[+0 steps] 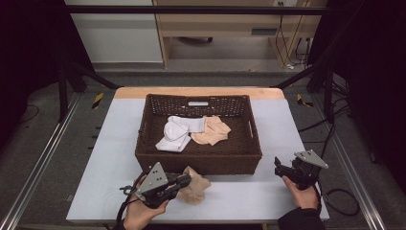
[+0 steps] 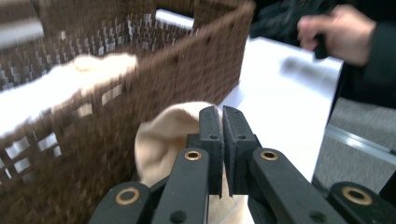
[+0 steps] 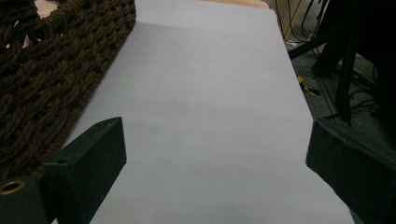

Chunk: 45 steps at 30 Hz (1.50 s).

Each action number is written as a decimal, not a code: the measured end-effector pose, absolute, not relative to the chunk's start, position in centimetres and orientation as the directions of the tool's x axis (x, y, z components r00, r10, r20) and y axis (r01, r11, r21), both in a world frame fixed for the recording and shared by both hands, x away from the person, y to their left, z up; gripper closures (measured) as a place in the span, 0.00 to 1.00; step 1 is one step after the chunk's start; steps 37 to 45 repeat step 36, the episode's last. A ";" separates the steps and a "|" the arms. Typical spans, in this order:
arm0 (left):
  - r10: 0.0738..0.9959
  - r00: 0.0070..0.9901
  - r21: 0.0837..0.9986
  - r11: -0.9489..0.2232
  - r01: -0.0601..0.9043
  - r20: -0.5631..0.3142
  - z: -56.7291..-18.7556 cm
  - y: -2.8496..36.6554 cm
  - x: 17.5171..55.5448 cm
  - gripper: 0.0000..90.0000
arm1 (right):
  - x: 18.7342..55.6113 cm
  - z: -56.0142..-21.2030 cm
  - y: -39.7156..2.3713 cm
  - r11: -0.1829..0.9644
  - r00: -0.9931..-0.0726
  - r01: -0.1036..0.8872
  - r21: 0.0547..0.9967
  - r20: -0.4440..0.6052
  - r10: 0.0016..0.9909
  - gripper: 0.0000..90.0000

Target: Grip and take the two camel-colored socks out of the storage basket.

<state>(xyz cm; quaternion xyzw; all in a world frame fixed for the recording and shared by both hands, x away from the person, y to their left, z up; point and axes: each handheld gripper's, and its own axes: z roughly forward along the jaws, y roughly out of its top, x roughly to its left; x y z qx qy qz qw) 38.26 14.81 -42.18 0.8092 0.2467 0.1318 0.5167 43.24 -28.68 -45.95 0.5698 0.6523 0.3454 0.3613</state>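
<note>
A crumpled beige sock [image 1: 196, 188] stands bunched on the white table cover just in front of the brown wicker basket [image 1: 198, 160]. My left gripper [image 1: 185, 181] sits against its left side, jaws pressed together with a fold of the sock pinched low between them. From the left gripper view the sock [image 2: 163, 140] bulges behind the shut left gripper [image 2: 222, 112], next to the basket wall [image 2: 187, 70]. My right gripper [image 1: 277, 166] rests at the table's right front, and in its own view the right gripper [image 3: 217, 135] stands wide open over bare cover.
Inside the basket lie white socks [image 1: 176, 134] and another beige sock [image 1: 211, 132]. The basket corner [image 3: 51, 70] is close on the right gripper's left. The table's right edge [image 3: 299, 93] drops to floor with cables and black frame legs.
</note>
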 end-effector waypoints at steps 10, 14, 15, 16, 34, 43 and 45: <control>0.577 0.814 0.855 -0.387 0.346 -0.068 -45.1 15.5 39.0 0.86 | 43.2 -46.2 -28.4 0.125 -0.102 0.507 0.853 -0.085 0.991 0.06; 0.617 0.783 0.866 -0.350 0.356 -0.073 -45.4 16.7 38.9 0.67 | 43.2 -46.2 -28.4 0.128 -0.107 0.508 0.852 -0.085 0.991 0.06; 0.626 0.777 0.872 -0.341 0.351 -0.068 -45.4 17.0 38.9 0.61 | 43.2 -46.2 -28.4 0.127 -0.107 0.507 0.853 -0.084 0.991 0.06; 0.639 0.767 0.878 -0.327 0.349 -0.067 -45.4 17.4 38.9 0.55 | 43.2 -46.2 -28.4 0.126 -0.106 0.506 0.853 -0.084 0.991 0.06; 0.800 0.595 0.878 -0.228 0.420 -0.077 -46.1 25.3 38.9 0.38 | 43.1 -46.2 -28.4 0.125 -0.109 0.509 0.852 -0.081 0.991 0.06; 0.809 0.580 0.888 -0.196 0.417 -0.094 -46.0 25.8 39.0 0.37 | 43.1 -46.2 -28.4 0.125 -0.110 0.507 0.853 -0.080 0.991 0.06; 0.809 0.580 0.888 -0.196 0.417 -0.094 -46.0 25.8 39.0 0.37 | 43.1 -46.2 -28.4 0.125 -0.110 0.507 0.853 -0.080 0.991 0.06</control>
